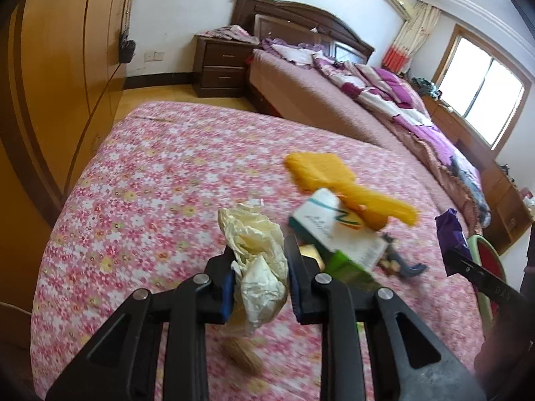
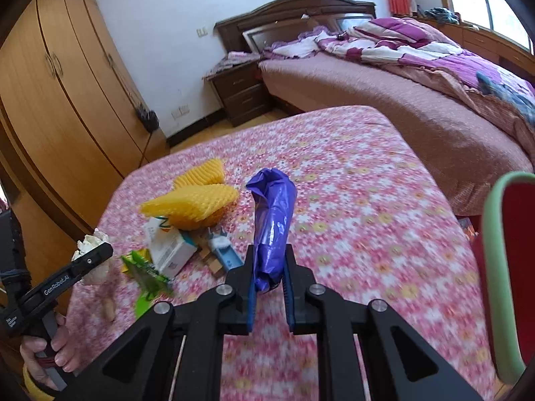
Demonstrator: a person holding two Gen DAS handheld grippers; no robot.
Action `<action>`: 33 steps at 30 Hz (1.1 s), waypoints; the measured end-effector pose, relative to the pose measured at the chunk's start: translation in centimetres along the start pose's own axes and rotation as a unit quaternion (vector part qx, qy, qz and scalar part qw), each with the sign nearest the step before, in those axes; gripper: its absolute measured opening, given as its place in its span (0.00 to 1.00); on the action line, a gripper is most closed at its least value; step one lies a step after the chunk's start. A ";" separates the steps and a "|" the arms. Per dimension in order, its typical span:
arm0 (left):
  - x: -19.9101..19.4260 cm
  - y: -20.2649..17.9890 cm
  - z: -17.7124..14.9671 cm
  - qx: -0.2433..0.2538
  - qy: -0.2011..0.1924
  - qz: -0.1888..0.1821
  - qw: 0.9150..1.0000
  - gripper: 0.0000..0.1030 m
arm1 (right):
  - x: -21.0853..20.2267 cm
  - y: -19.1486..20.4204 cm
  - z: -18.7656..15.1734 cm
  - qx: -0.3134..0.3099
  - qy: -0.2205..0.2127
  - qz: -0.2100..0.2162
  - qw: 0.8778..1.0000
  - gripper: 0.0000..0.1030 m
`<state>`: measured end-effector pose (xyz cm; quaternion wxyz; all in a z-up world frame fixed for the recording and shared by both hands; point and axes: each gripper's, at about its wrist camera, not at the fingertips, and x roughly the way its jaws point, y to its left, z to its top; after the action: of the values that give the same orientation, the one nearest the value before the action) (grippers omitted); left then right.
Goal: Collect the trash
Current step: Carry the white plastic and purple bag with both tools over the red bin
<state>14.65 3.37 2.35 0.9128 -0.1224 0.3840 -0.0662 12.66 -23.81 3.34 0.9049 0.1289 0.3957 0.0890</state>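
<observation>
My left gripper [image 1: 259, 247] is shut on a crumpled cream wad of paper [image 1: 254, 230], lifted above the floral tablecloth [image 1: 150, 183]. In the right wrist view the same wad [image 2: 88, 244] shows at the far left, a hand below it. My right gripper [image 2: 270, 250] is shut on a blue-purple plastic bag [image 2: 272, 200] that stands up from the jaws. On the cloth lies a trash pile: yellow foam netting [image 2: 197, 200], a white box [image 2: 170, 250], a green wrapper [image 2: 147, 270] and a small blue-white carton [image 2: 224, 250]. A brown lump [image 1: 240, 354] lies under the left gripper.
A wooden wardrobe [image 1: 60, 83] runs along the left. A bed [image 2: 384, 100] with purple bedding and a dark nightstand [image 1: 222, 67] stand beyond the table. A red chair with a green rim [image 2: 508, 250] stands at the table's right edge.
</observation>
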 end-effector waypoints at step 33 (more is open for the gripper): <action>-5.1 -17.5 -4.1 0.120 0.058 -0.160 0.978 0.25 | -16.3 -10.5 -7.3 0.119 -0.100 -0.057 0.986 0.14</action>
<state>7.72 -13.01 7.90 0.8744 -0.0683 0.4012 -0.2640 -3.04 -36.90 6.73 0.9218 0.2208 0.3178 -0.0236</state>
